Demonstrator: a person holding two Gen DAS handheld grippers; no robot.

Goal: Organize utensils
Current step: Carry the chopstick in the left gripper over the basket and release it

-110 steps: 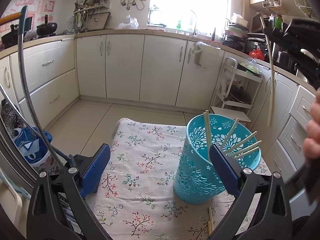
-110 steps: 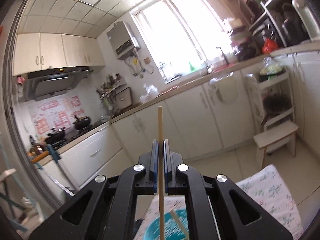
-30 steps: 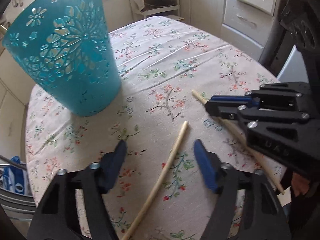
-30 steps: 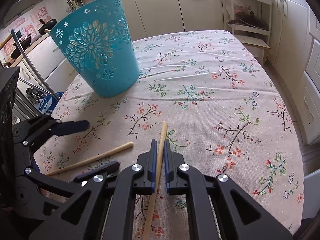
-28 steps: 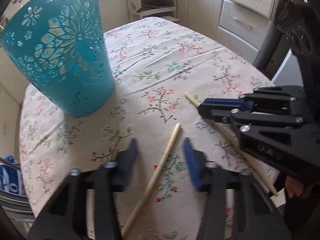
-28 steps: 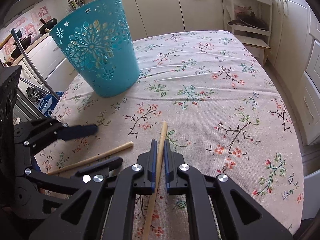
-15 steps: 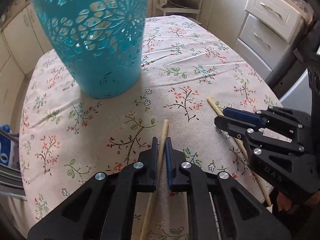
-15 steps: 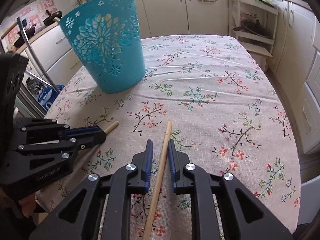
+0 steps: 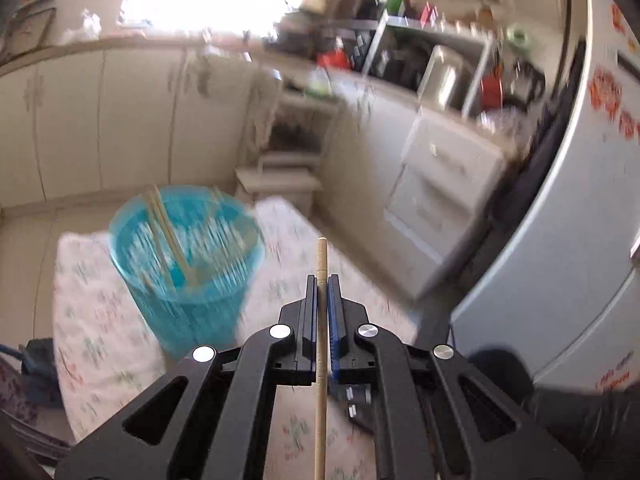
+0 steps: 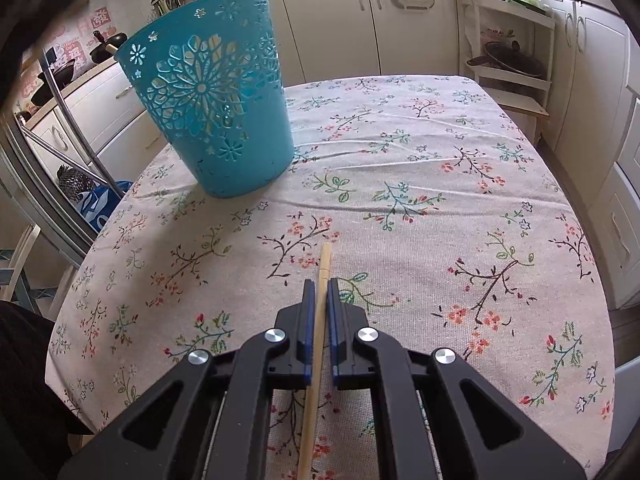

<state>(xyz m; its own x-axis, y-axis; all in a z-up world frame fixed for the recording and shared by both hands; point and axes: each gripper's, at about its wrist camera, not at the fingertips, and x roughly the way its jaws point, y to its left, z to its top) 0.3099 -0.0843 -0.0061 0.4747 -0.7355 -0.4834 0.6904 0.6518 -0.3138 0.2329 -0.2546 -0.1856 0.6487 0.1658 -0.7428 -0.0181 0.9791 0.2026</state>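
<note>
One chopstick (image 9: 321, 264) is clamped in the left gripper (image 9: 322, 284) above the teal basket (image 9: 188, 264); it should be tipped upright before release. Another chopstick (image 10: 325, 258), on the tablecloth (image 10: 440, 168), is being closed upon by the right gripper (image 10: 321, 286).

Left wrist view high, blurred, angled down, right wrist view low, close, both sharing teal basket (image 9: 188, 264), floral tablecloth (image 10: 440, 184)
</note>
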